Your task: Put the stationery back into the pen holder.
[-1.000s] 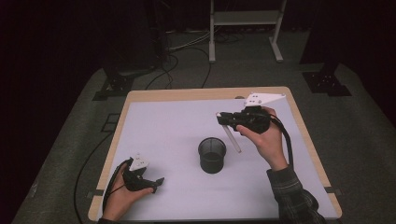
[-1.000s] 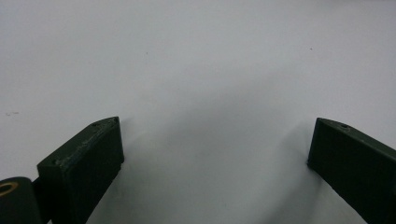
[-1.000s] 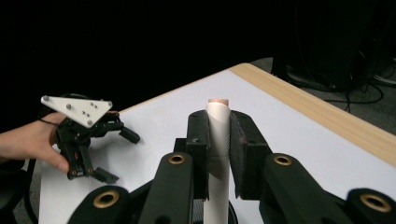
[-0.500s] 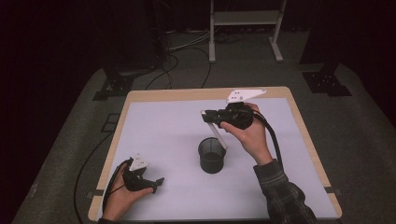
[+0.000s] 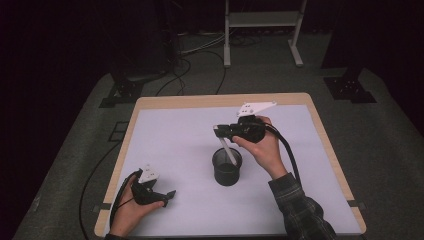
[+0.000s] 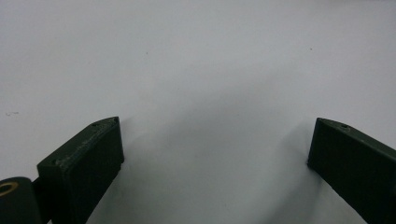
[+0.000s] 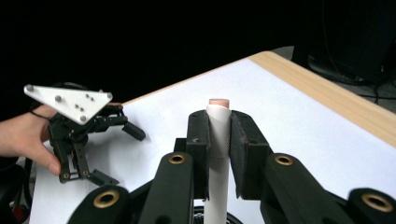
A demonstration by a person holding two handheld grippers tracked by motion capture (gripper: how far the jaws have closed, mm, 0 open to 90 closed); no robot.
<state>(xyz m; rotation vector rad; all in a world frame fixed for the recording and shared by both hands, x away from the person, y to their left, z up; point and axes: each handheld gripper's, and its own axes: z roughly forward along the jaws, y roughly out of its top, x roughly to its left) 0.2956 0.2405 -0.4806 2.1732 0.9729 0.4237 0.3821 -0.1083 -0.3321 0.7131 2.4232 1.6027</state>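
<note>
**Pen over the cup, other hand parked**

Nearest, at the front left of the table (image 5: 165, 130): left gripper (image 5: 159, 194) resting low, jaws spread wide over bare white surface in its own view. Farther in, black mesh cup (image 5: 227, 169) mid-table. Above it, right gripper (image 5: 218, 129) clamped on a white pen (image 5: 229, 149) slanting down into the cup. Pinkish pen tip visible from the right gripper view only, cup rim barely.

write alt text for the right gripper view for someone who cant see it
The right tool is shut on a white pencil with a pink eraser tip, held upright just above a black mesh cup at the frame's bottom edge. Beyond it, on the white-topped table, a hand holds the left tool with its jaws apart.
</note>
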